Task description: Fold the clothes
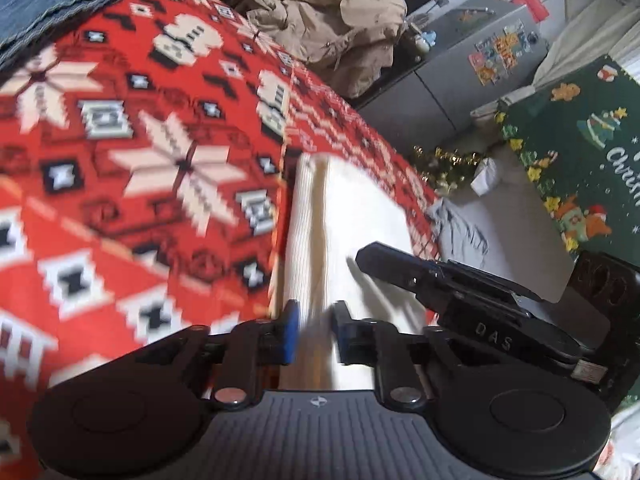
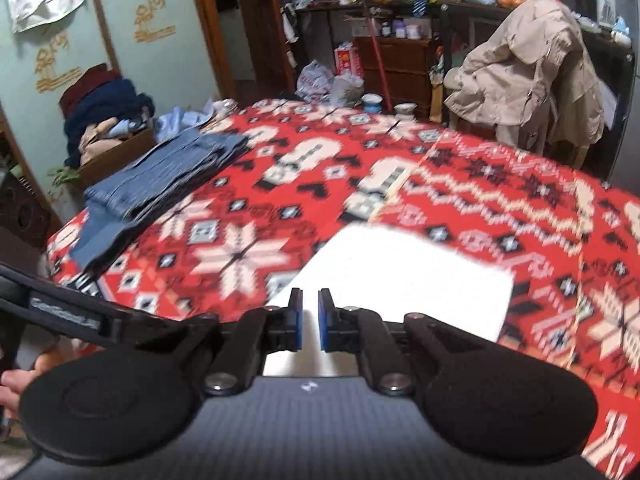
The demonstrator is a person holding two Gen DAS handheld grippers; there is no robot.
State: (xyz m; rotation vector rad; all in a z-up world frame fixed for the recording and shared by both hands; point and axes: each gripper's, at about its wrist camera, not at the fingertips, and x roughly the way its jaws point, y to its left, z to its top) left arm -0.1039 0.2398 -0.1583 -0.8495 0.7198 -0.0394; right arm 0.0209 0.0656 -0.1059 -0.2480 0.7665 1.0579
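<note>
The left gripper (image 1: 314,330), black with blue pads, has its jaws drawn narrow around a raised fold of the white ribbed folded garment (image 1: 344,216); the blur hides whether the pads actually press it. The right gripper (image 2: 311,318) shows its blue pads nearly together with a thin strip of the same white cloth between them, apparently pinched. The garment lies flat as a rectangle on the red blanket with white snowflake patterning (image 2: 460,184), near its front edge. A stack of folded blue denim (image 2: 168,176) rests well apart at the blanket's far left. Beyond, a beige coat (image 2: 532,72) drapes over a chair.
</note>
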